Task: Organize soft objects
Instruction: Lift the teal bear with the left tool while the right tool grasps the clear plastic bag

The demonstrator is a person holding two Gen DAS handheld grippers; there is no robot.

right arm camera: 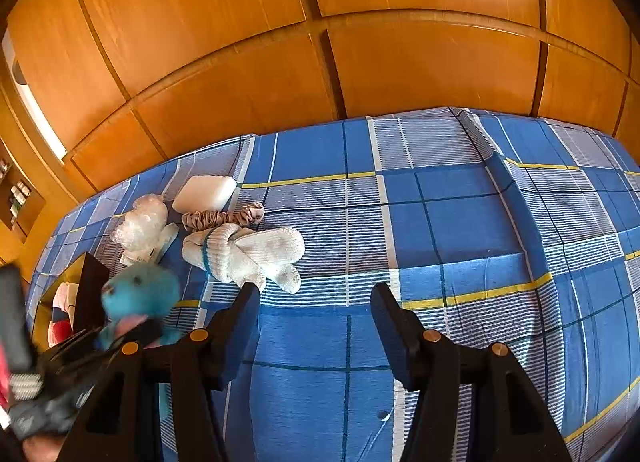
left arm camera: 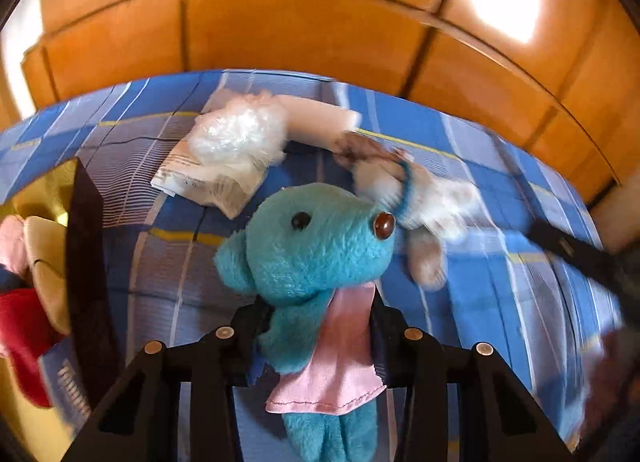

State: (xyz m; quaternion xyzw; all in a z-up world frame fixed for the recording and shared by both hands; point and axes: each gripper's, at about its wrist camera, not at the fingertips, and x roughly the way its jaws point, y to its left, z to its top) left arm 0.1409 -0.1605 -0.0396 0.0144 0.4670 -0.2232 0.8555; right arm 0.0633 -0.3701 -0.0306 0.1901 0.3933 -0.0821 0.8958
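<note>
My left gripper [left arm camera: 318, 310] is shut on a teal plush toy [left arm camera: 316, 246] in a pink dress, with its fingers pinching the body below the head. The right wrist view shows that toy [right arm camera: 140, 290] blurred at the lower left, beside a black box [right arm camera: 90, 290]. My right gripper [right arm camera: 314, 294] stands open over the blue checked bedsheet [right arm camera: 440, 221] with nothing between its fingers. Just beyond its left finger lies a pair of white knit gloves [right arm camera: 244, 254]. Behind the gloves lie a beige scrunchie [right arm camera: 220, 217], a white foam block [right arm camera: 206, 191] and a wad of bubble wrap [right arm camera: 140, 225].
The black box [left arm camera: 86, 262] has a gold lining and stands at the left, holding pink, cream and red soft toys [left arm camera: 40, 246]. A printed paper packet [left arm camera: 208, 177] lies under the bubble wrap. Wooden wardrobe doors [right arm camera: 280, 61] rise behind the bed. A shelf with bottles [right arm camera: 18, 193] is at the far left.
</note>
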